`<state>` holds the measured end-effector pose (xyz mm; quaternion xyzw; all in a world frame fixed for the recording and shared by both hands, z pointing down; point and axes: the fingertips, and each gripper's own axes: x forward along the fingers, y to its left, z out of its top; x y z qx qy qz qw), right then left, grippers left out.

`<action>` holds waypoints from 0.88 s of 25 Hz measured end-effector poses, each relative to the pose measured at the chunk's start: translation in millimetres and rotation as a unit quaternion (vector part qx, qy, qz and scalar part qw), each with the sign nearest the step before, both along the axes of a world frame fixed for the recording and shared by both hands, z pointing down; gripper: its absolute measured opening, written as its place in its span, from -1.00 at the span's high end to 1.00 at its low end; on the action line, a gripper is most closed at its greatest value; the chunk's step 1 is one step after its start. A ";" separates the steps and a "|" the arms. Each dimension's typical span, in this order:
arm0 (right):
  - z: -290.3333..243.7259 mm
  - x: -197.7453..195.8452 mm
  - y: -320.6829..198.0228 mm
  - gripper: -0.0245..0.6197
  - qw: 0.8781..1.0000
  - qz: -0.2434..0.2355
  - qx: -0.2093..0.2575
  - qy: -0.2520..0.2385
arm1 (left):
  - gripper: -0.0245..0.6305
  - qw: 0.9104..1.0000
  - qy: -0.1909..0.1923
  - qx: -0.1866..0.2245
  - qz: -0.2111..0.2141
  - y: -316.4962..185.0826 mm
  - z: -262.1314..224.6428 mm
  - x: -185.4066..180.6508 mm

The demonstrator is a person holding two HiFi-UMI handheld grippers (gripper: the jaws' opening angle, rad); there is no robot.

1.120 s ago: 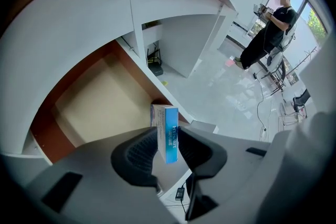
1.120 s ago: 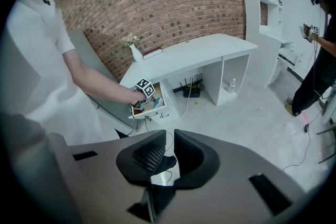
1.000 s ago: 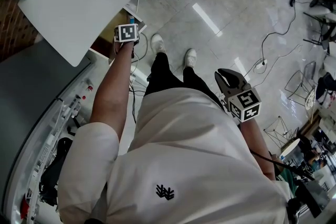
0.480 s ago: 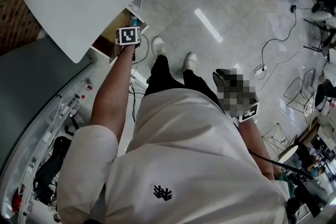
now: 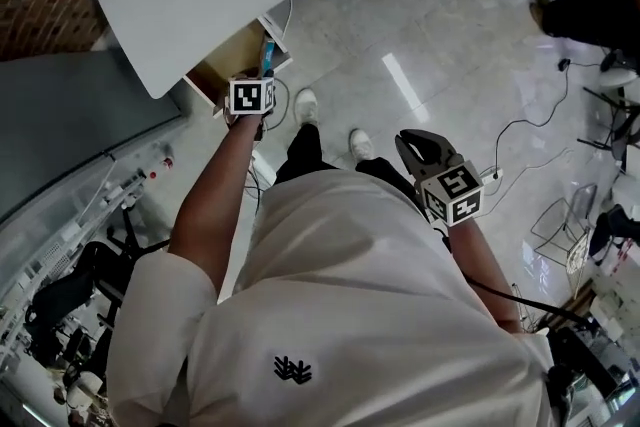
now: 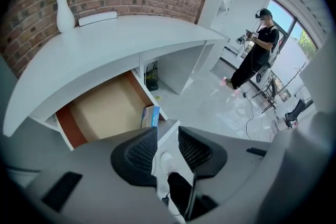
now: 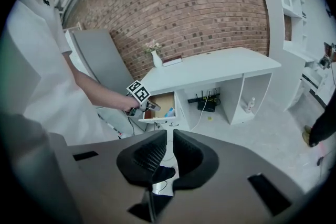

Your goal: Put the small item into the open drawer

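Bright daylight reaches you from the window (image 6: 296,29) far right; glare streaks the floor (image 5: 402,87), and your gripper views bend at their dark edges.

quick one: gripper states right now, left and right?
Left gripper: open, nothing between the jaws.
Right gripper: open only a crack, nothing between the jaws.

I see the small blue box (image 6: 150,115) standing on edge inside the pulled-out, tan-floored drawer (image 6: 105,107), in a front corner.
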<state>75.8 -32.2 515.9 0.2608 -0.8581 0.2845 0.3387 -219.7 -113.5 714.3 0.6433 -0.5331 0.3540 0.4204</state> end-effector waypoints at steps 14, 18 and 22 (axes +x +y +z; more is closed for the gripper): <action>-33.2 38.3 30.3 0.79 0.988 -0.140 0.037 -0.054 | 0.79 0.988 0.102 0.092 -0.075 111.0 -126.0 100.0; -35.7 53.4 46.3 0.80 0.982 -0.174 0.042 -0.062 | 0.82 0.982 0.131 0.114 -0.077 141.9 -150.7 143.3; -40.0 72.3 67.1 0.80 0.979 -0.190 0.042 -0.064 | 0.83 0.979 0.148 0.128 -0.056 171.1 -176.4 190.2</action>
